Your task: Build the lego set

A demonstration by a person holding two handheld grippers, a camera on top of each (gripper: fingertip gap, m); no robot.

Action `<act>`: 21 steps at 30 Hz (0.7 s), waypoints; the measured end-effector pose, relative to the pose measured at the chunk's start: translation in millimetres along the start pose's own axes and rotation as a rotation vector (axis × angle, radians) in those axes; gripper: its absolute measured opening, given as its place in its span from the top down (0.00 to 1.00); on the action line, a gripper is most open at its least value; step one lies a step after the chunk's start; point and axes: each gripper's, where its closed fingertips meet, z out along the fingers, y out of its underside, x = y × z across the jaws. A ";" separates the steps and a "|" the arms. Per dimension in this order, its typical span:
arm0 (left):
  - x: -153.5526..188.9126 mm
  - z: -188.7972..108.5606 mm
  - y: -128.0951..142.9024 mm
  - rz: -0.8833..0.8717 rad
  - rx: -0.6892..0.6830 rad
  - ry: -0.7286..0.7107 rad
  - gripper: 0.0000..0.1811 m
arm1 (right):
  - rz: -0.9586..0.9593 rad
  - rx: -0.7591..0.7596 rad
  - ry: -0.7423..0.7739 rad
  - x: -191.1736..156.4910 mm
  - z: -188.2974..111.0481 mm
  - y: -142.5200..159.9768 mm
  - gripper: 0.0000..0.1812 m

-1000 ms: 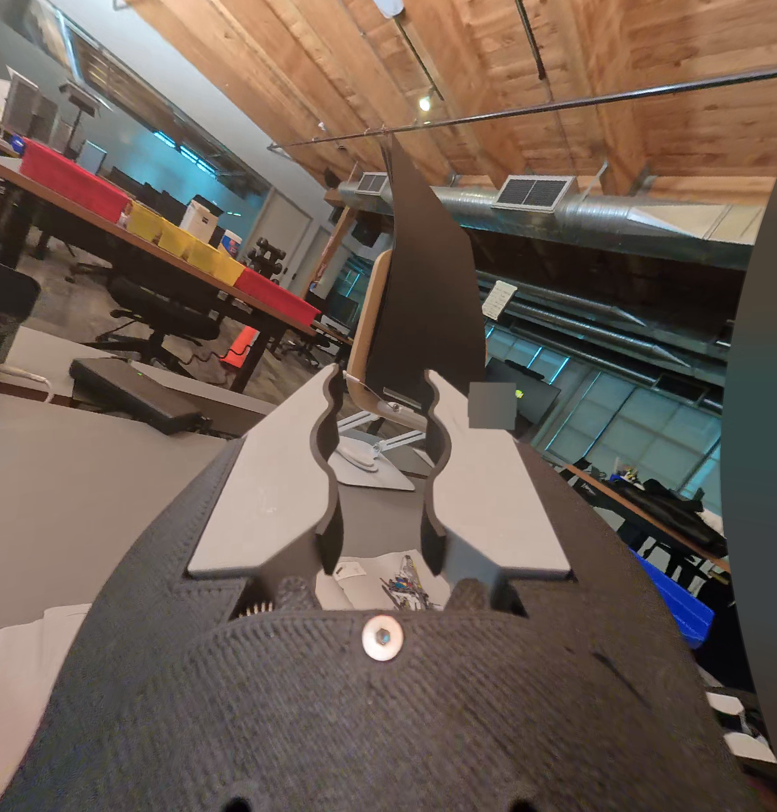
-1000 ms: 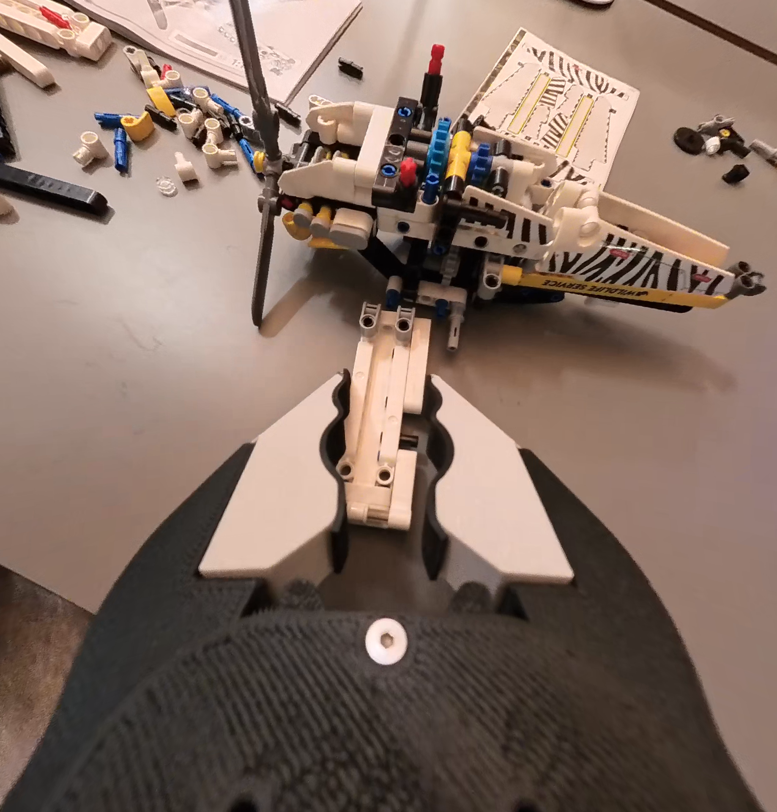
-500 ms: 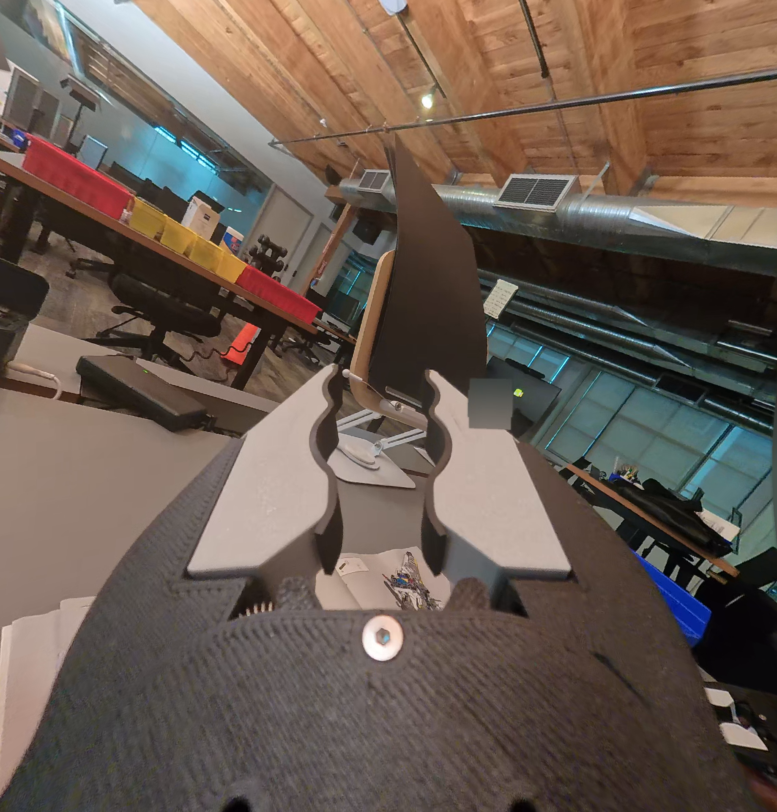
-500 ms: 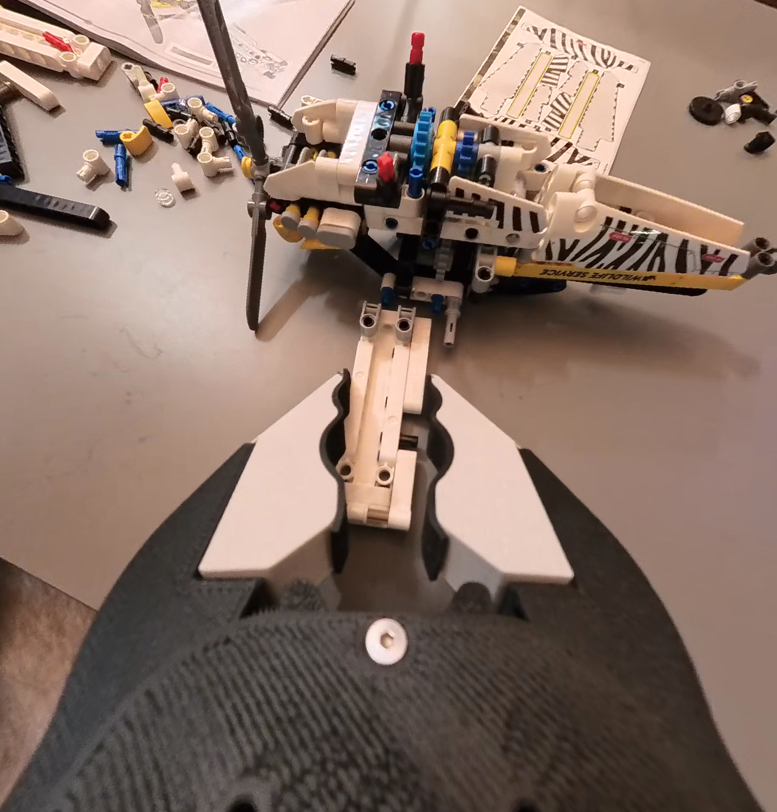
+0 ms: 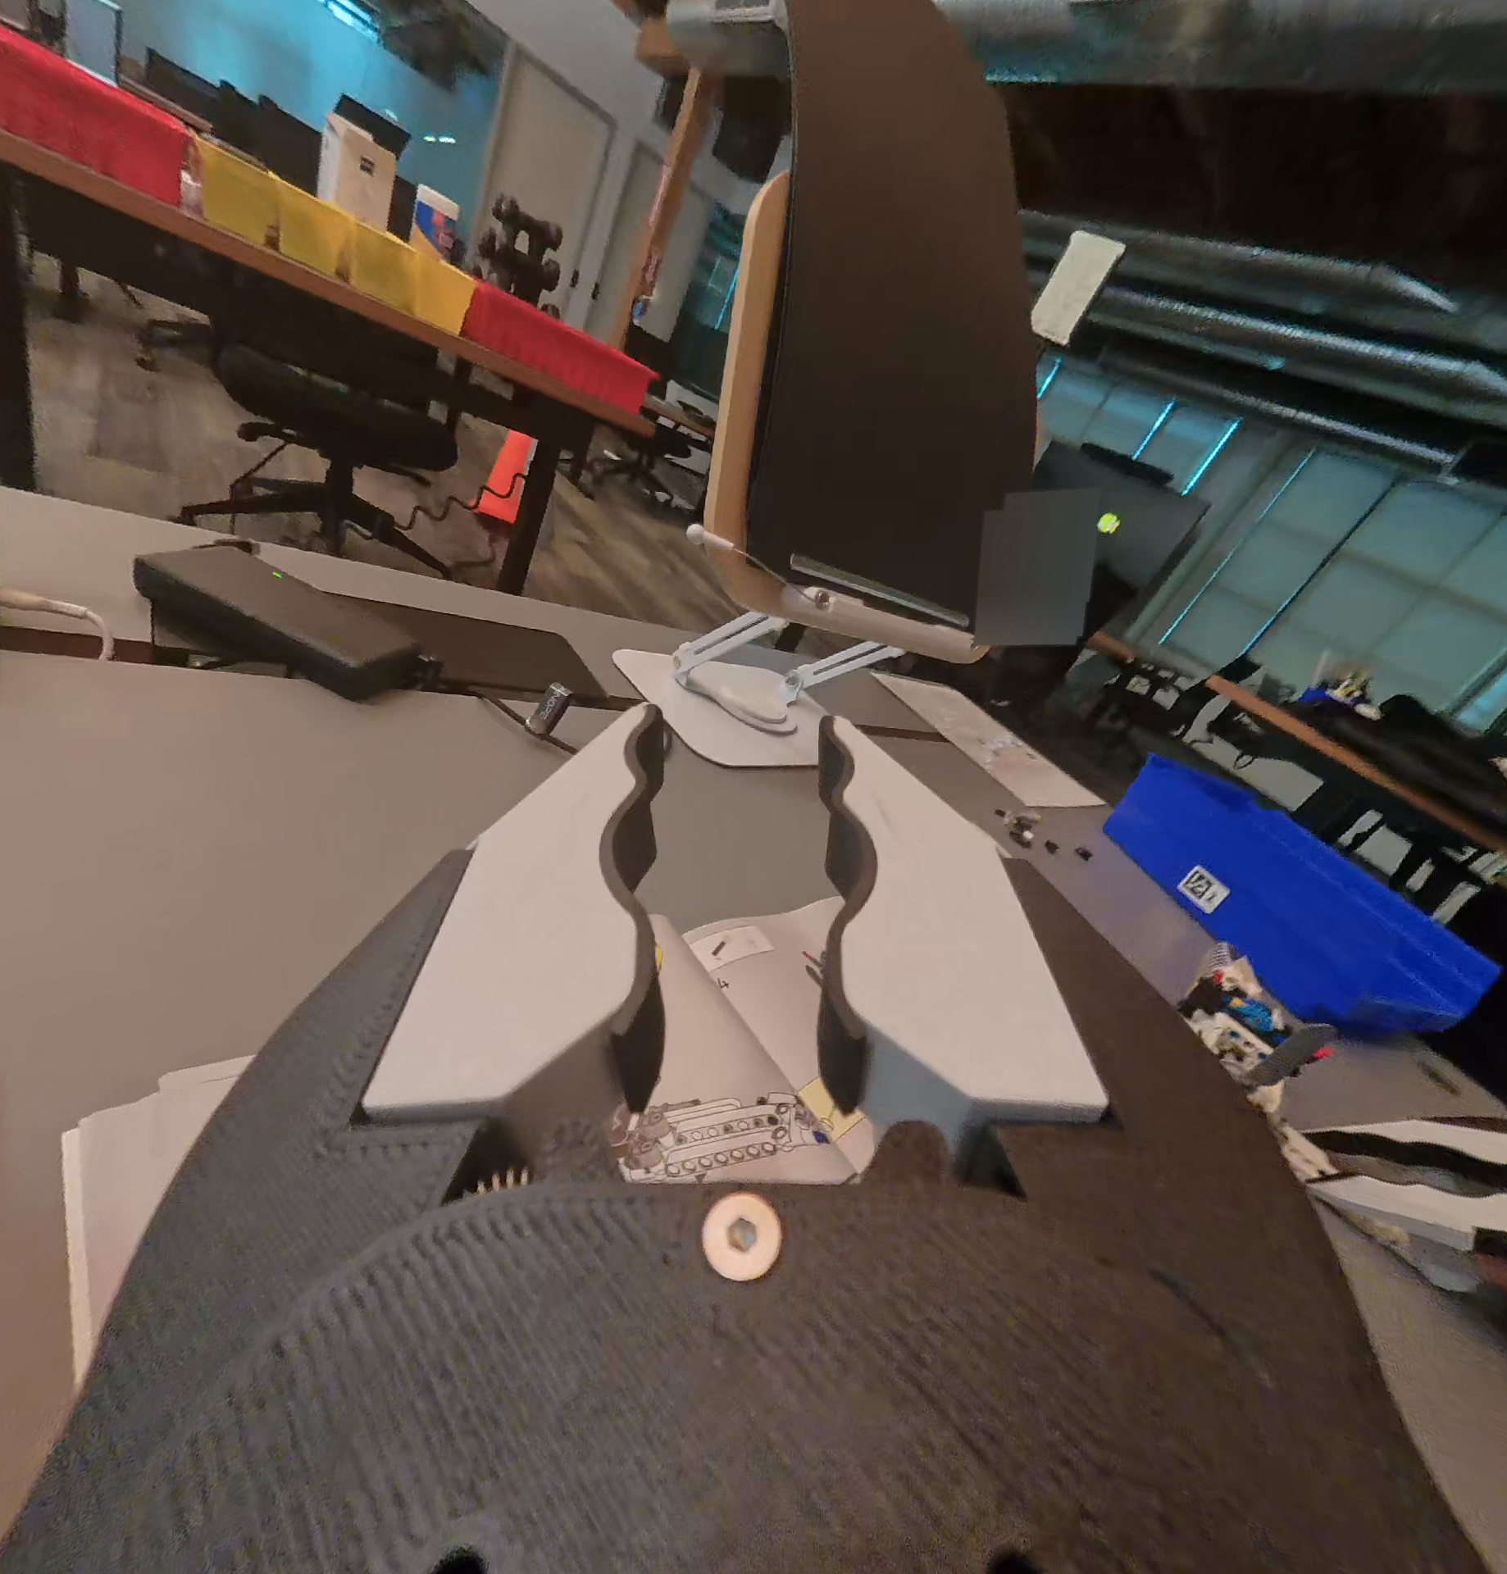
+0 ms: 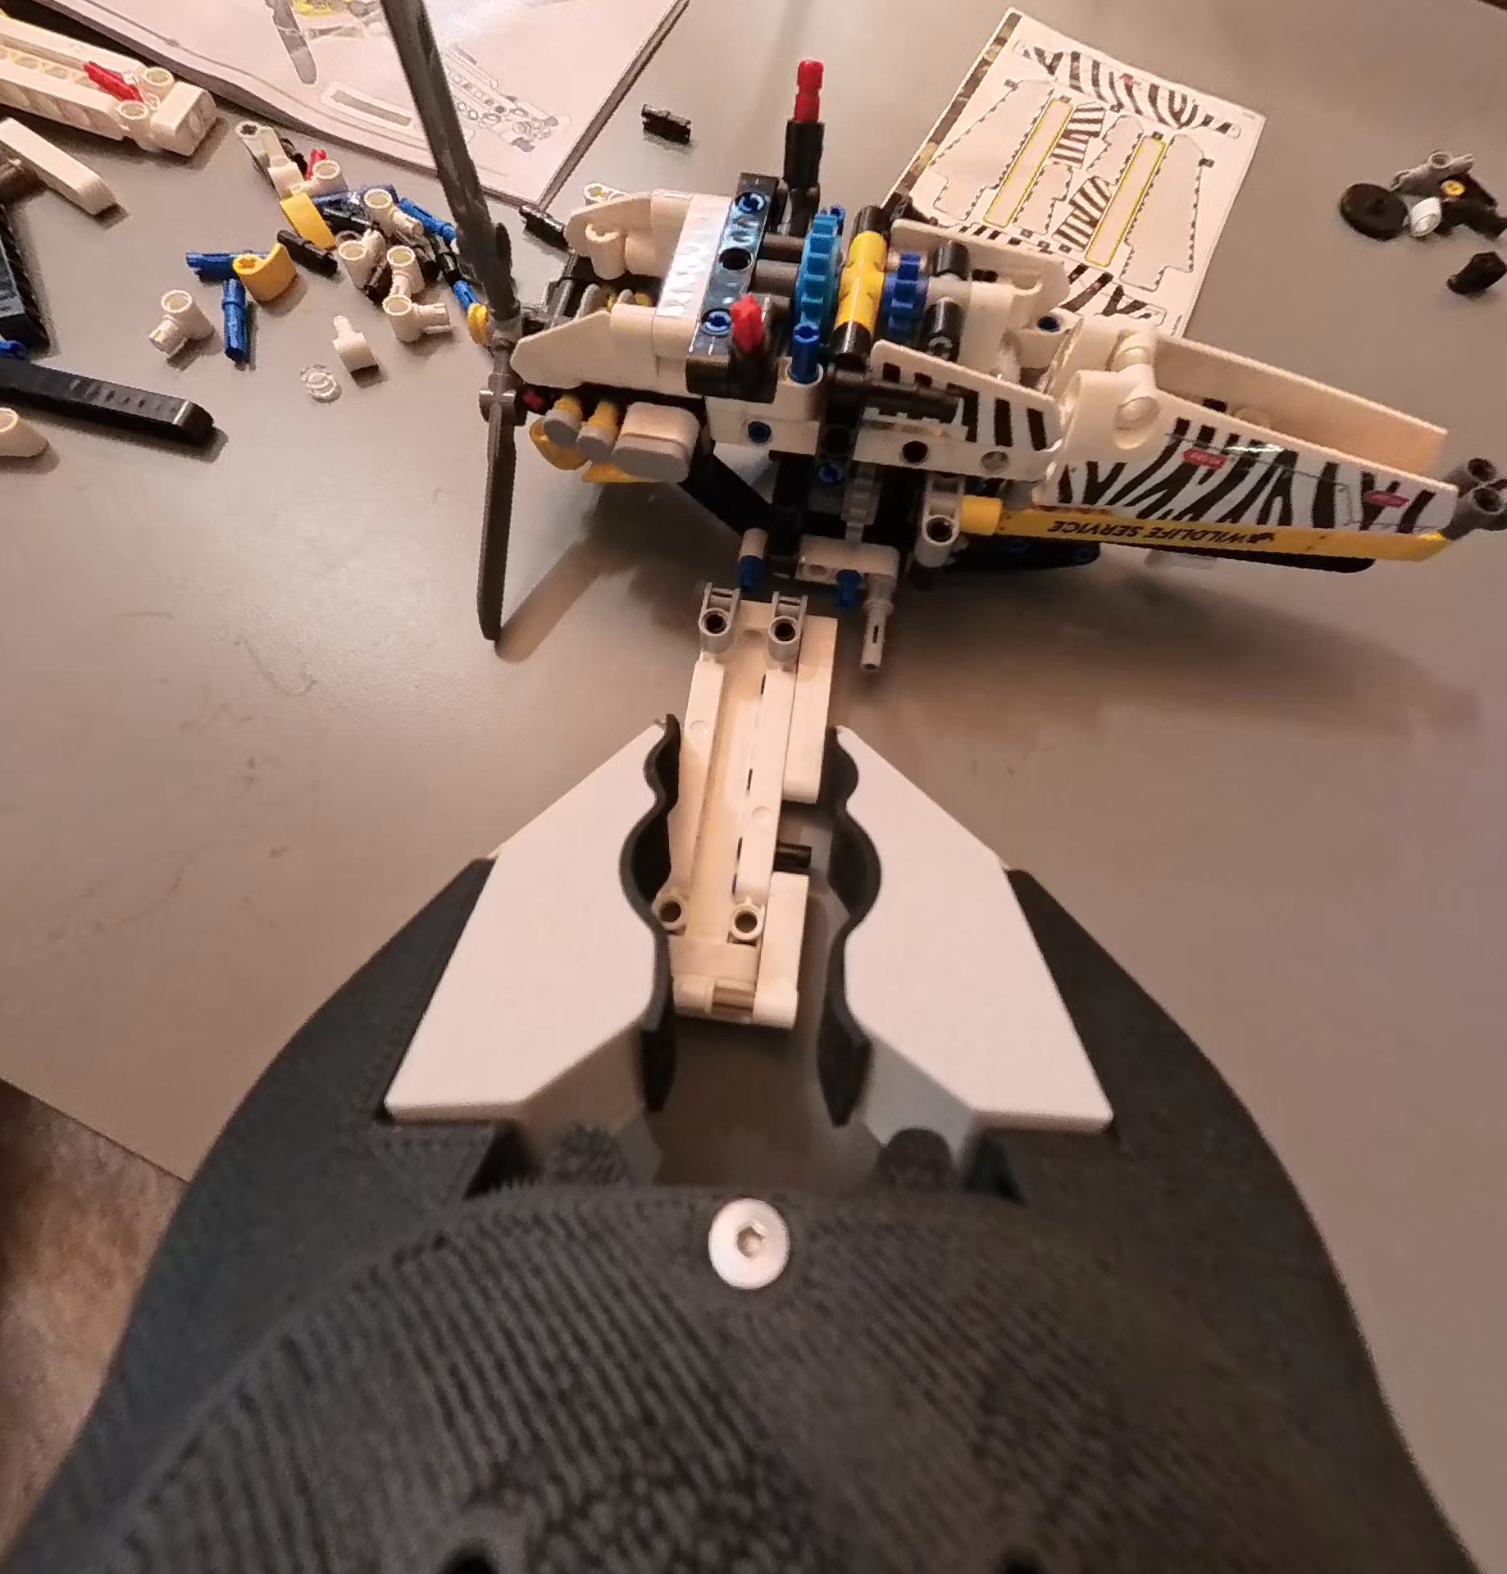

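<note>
A white lego plane model [image 6: 861,366] with zebra stripes, a grey propeller [image 6: 490,341] and coloured gears lies on the grey table [image 6: 1159,809]. My right gripper [image 6: 750,741] is shut on a white lego wing assembly [image 6: 750,792], whose front end with two grey holes sits just short of the model's near side. My left gripper [image 5: 737,732] is open and empty, held above the instruction booklet [image 5: 733,1065]. The model also shows small in the left wrist view [image 5: 1236,1013], off to the right.
Loose lego pieces [image 6: 333,272], black beams [image 6: 86,400] and a white beam [image 6: 77,89] lie left of the model. A zebra sticker sheet [image 6: 1099,162] and a booklet [image 6: 392,77] lie behind it. A tablet on a stand [image 5: 869,341], a blue bin [image 5: 1295,903] and a black box [image 5: 273,609] stand farther off. One gripper's finger ends stand about 45 cm off the other's. It is some 20 cm from my left tips to the white beam [image 6: 77,89].
My left gripper has tilted down from the ceiling toward the table and booklet. My right gripper with the wing assembly has crept closer to the model's side.
</note>
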 end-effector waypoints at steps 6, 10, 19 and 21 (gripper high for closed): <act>1.5 -2.1 -4.0 -0.013 0.026 0.012 0.81 | -0.002 0.000 0.006 0.5 0.1 -0.1 0.82; 1.6 -4.0 -6.8 -0.027 0.042 0.020 0.81 | -0.005 0.000 0.011 0.9 0.1 -0.2 0.82; 12.1 0.1 -1.5 0.005 0.014 0.047 0.80 | -0.016 0.002 0.031 2.1 0.1 -0.4 0.82; 16.5 1.6 0.6 0.022 0.002 0.059 0.80 | -0.014 0.002 0.037 2.8 0.2 -0.3 0.82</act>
